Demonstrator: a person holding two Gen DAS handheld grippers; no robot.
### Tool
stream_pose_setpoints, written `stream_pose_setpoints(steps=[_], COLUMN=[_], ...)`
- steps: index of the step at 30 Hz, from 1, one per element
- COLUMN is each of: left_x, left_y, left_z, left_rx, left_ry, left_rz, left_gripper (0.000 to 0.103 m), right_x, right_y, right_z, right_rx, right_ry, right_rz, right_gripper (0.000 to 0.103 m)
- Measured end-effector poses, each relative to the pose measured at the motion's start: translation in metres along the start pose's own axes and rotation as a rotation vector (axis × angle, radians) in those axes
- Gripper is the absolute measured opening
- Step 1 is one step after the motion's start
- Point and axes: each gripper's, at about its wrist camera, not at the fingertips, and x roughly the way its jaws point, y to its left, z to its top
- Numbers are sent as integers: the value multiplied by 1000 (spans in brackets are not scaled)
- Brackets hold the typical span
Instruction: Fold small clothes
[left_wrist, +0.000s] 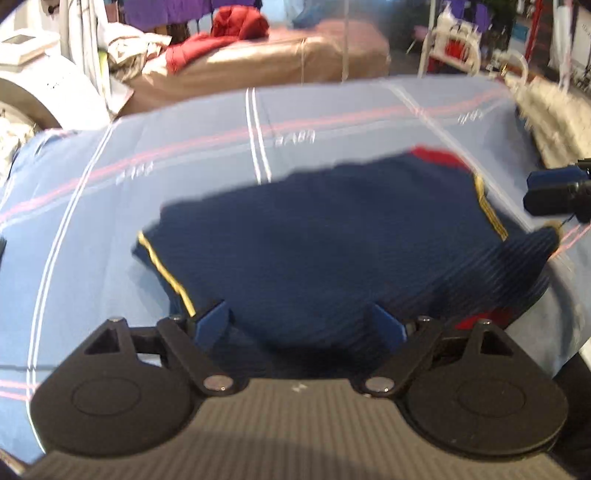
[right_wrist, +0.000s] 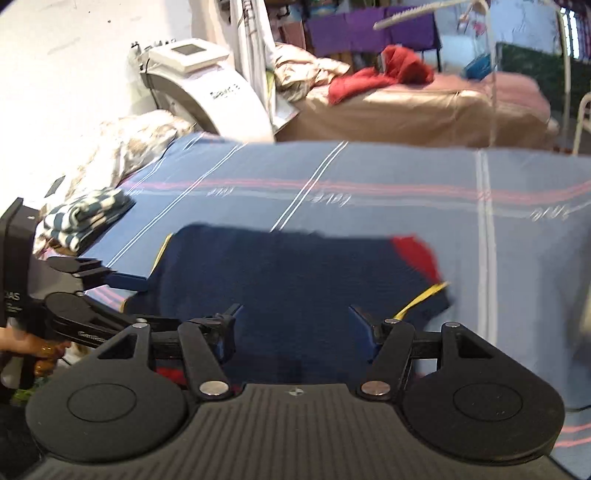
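Note:
A small navy garment (left_wrist: 325, 236) with yellow side stripes and red trim lies on the blue striped sheet (left_wrist: 184, 147). It also shows in the right wrist view (right_wrist: 295, 273). My left gripper (left_wrist: 301, 321) is open, its blue pads (left_wrist: 212, 319) spread over the garment's near edge. My right gripper (right_wrist: 295, 325) is open too, its pads (right_wrist: 360, 328) spread over the near edge. The right gripper shows at the right edge of the left wrist view (left_wrist: 557, 192). The left gripper shows at the left of the right wrist view (right_wrist: 110, 280), by the garment's left edge.
A folded blue-and-white checked cloth (right_wrist: 85, 218) lies at the sheet's far left corner. A white machine (right_wrist: 207, 92) stands behind. A tan couch (right_wrist: 424, 110) with red clothes (right_wrist: 380, 77) lies beyond the sheet. A crumpled grey blanket (right_wrist: 122, 147) lies at the left.

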Motion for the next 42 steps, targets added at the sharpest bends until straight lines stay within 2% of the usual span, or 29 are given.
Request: stream_pose_setpoints(steps=[3,4,6,8,10,13,16,20,27,30,33,35,39,40,42], left_x=[23,28,35,40,44,44,41,31,-4,-4,1,3,10,12,15], left_y=[-3,-4,0,0,0,-1,-1,-2,-28,-59,-107,-141,-198,-209,-224], left_z=[-20,-24,-30,-32,-31,-33,-33,-22,7,20,24,20,0,-5,-12], left_rx=[14,13,-20,-32,-28,-34,-34,-37,35,137,337,485,742,786,839], left_ry=[67,73,65,72,76,76,76,99,6,-25,-47,-59,-171,-184,-182], left_rz=[24,40,41,48,53,57,59,46,-44,-121,-158,-133,-12,-4,-36], left_gripper=[88,91,95,98,101,102,102,102,102,102,102,102,101,101,98], right_x=[25,30,40,37,38,38,35,24,2,-1,-1,-5,-14,-17,-20], right_y=[-2,-4,-4,0,8,13,13,5,-39,-66,-85,-89,-91,-94,-97], right_z=[-24,-33,-51,-58,-57,-51,-46,-29,3,10,13,10,-7,-11,-19], right_rx=[26,13,-8,-46,-106,-125,-93,-32,86,200,329,381,413,420,436], right_ry=[92,121,156,121,134,144,141,89,-3,-15,-15,-29,-23,-19,-12], right_rz=[-78,-126,-141,-150,-167,-183,-174,-146,-164,-127,-104,-93,-85,-84,-82], right_gripper=[100,101,101,102,103,103,103,103,103,103,103,103,103,103,103])
